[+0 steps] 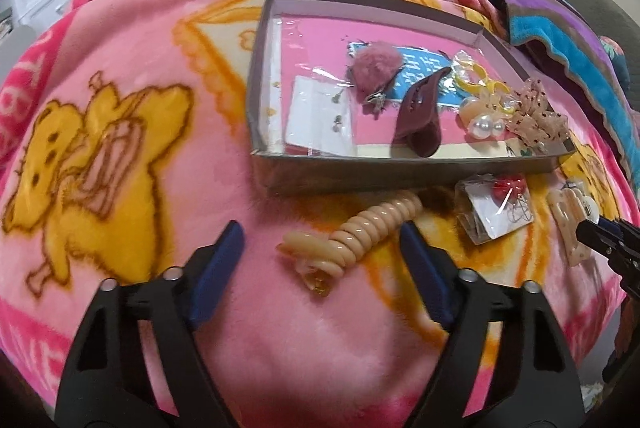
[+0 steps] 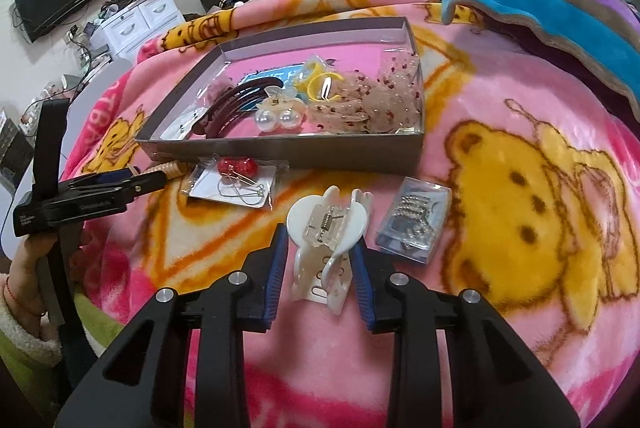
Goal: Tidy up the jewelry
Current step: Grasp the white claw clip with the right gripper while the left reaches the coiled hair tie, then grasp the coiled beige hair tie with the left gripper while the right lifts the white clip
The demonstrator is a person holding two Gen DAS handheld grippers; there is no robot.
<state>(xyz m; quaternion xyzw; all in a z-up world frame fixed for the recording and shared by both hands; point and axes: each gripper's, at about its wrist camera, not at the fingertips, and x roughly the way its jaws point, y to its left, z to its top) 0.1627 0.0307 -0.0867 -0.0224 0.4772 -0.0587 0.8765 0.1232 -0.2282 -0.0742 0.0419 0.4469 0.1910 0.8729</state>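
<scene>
Legible writing is scarce: the pink cartoon-bear blanket (image 1: 132, 132) carries large pink lettering along its folds, too distorted to read, the blue card (image 1: 416, 72) on the tray floor shows white characters that cannot be made out, and the small white label on the left gripper's body, seen in the right wrist view, is too small to read. The left gripper (image 1: 322, 240) has its jaws partly open, one blue pad on each side of the beige spiral hair tie (image 1: 372, 228) lying on the blanket just in front of the grey tray (image 1: 360, 176); neither pad touches it. The right gripper (image 2: 320, 248) has its jaws narrowed onto the white claw clip (image 2: 326, 248), both blue pads against the clip's sides, the clip resting on the blanket. Beside it lie a clear box of silver pieces (image 2: 414, 224) and a bagged earring card with red beads (image 2: 234, 182). The tray holds a maroon claw clip (image 1: 418, 112), a pink pom-pom (image 1: 374, 66), pearl pieces (image 1: 486, 126), yellow rings (image 1: 476, 76) and a dotted mesh bow (image 1: 536, 112).
</scene>
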